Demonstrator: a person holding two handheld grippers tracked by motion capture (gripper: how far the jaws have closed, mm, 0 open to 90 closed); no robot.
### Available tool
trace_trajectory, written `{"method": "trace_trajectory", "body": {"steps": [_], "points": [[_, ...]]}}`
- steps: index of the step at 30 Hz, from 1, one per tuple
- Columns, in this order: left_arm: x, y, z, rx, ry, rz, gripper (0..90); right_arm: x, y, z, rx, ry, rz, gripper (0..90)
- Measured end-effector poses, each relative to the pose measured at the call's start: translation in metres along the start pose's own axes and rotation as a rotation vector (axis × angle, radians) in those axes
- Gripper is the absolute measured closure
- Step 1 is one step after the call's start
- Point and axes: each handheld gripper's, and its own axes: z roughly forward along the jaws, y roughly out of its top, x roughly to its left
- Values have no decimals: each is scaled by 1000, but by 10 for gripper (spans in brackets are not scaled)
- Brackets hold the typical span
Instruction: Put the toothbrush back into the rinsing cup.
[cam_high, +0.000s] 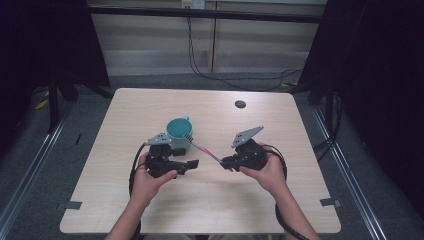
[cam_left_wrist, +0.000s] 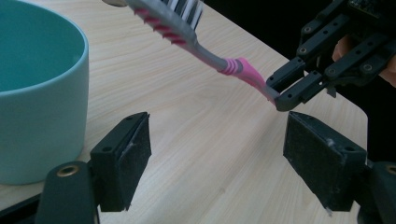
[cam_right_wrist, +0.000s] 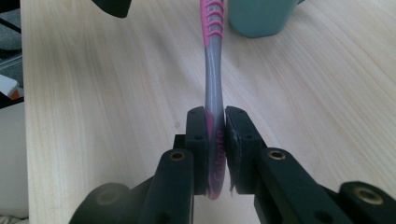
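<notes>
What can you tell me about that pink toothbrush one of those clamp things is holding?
The toothbrush looks like plastic, grey with pink grip ribs and a pink handle end bearing printed lettering, and white bristles at the head. The right gripper clamps its handle end between both jaws, holding it off the table and slanting up towards the teal mug, with the head at the mug's rim. Whether it touches the rim is unclear. The left gripper is open beneath it, not touching.

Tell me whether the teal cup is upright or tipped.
Upright. The teal cup stands on its base on the table, its open mouth facing up in the high view.
</notes>
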Motion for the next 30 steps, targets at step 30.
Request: {"method": "trace_trajectory", "body": {"steps": [30], "points": [[4, 3, 1, -87, -64, -66, 442, 7, 8, 7, -23, 26, -19, 803]]}}
